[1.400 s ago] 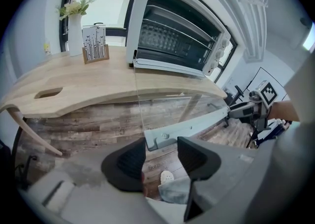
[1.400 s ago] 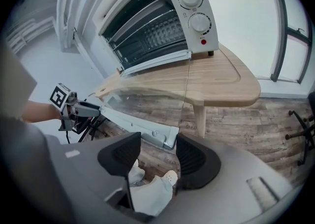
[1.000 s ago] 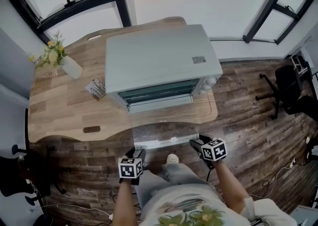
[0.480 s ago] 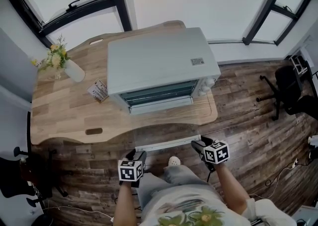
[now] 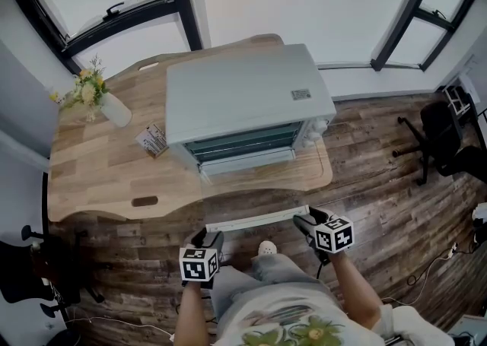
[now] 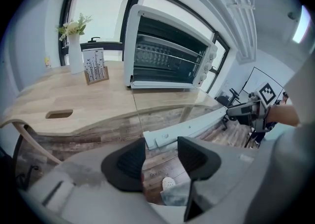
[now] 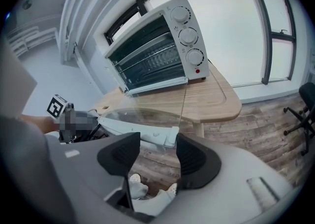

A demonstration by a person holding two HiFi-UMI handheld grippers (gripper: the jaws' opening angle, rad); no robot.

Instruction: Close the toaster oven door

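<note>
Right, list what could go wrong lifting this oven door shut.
1. The left gripper and right gripper are open, and the right's jaws have just been opening. The handle ends sit at their tips unclamped, so it could slip and drop.
2. Uneven lifting could twist the glass door.

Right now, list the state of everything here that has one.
Toaster oven door: open, folded down about level.
Left gripper: open, door handle end by its fingers, unclamped.
Right gripper: open, fingers just been opening, handle end by them, unclamped.
Vase: upright, flowers in it.
</note>
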